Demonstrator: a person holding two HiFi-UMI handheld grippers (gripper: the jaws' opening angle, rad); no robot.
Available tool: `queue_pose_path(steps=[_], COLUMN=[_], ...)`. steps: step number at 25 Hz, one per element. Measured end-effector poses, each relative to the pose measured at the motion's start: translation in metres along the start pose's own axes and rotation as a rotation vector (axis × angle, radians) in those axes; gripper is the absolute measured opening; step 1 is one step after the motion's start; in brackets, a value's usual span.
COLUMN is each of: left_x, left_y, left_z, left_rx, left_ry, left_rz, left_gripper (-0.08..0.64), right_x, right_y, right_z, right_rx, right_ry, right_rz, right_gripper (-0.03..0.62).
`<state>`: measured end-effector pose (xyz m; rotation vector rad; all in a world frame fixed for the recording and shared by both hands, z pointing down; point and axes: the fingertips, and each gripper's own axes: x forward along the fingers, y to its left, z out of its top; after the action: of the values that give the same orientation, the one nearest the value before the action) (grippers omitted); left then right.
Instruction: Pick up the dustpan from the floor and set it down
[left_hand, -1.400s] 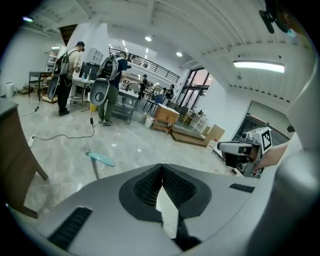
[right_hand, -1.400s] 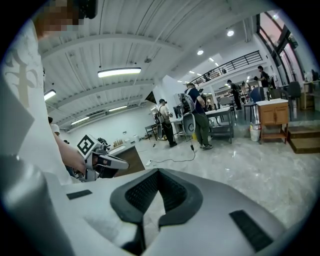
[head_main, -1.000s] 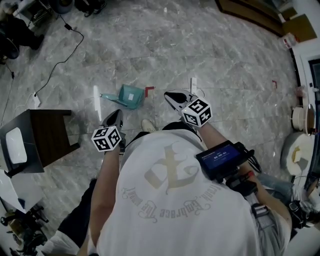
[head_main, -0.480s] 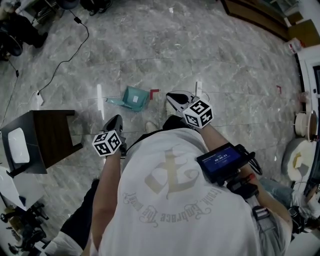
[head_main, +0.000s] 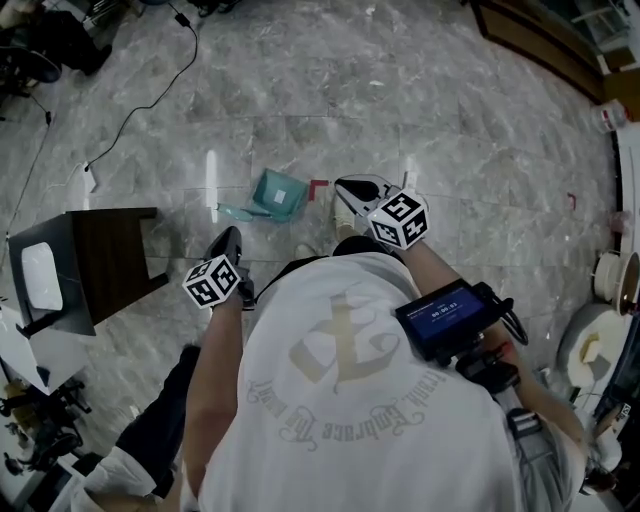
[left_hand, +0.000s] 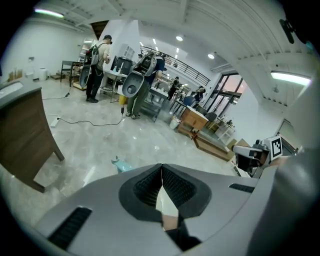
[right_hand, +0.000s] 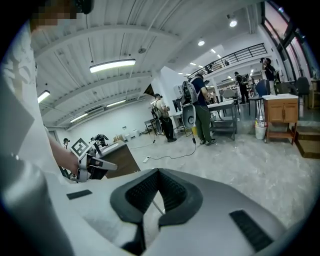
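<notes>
The teal dustpan lies flat on the grey marble floor with its handle pointing left; it is out in front of the person, between the 2 tools as the head view shows them. A small red mark sits on the floor just beside its right edge.

The left tool hangs nearer than the dustpan and a little to its left, apart from it. In the left gripper view its jaws are narrow, pressed tip to tip with nothing between them; beyond them only a teal corner of the dustpan shows on the floor.

The right tool hangs just right of the dustpan, close to it but not touching. In the right gripper view its jaws also meet at the tips and hold nothing; that view catches the left tool at its left edge, held in a hand.

Each tool carries a marker cube; the left cube and the right cube sit nearer the person than the jaws.

A dark wooden counter stands at the left with a white object on its near end; a black cable runs across the far left floor. A small screen is strapped at the person's right side; people stand at far benches.
</notes>
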<state>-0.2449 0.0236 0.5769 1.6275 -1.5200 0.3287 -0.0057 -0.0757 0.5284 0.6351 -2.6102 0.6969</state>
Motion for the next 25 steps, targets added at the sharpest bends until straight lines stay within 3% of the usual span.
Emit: queue_pose_path(steps=[8, 16, 25], left_x=[-0.007, -0.008, -0.006], left_y=[0.04, 0.063, 0.097], left_z=[-0.019, -0.037, -0.052], left_rx=[-0.185, -0.212, -0.254], left_ry=[-0.014, 0.027, 0.081], left_rz=[0.126, 0.204, 0.307], left_gripper=[0.014, 0.016, 0.206], right_x=[0.008, 0.009, 0.007], right_y=[0.011, 0.016, 0.017], right_z=[0.004, -0.003, -0.015], right_rx=[-0.03, -0.027, -0.034], right_ry=[0.021, 0.047, 0.09], right_rz=[0.044, 0.063, 0.066], right_gripper=[0.015, 0.016, 0.015])
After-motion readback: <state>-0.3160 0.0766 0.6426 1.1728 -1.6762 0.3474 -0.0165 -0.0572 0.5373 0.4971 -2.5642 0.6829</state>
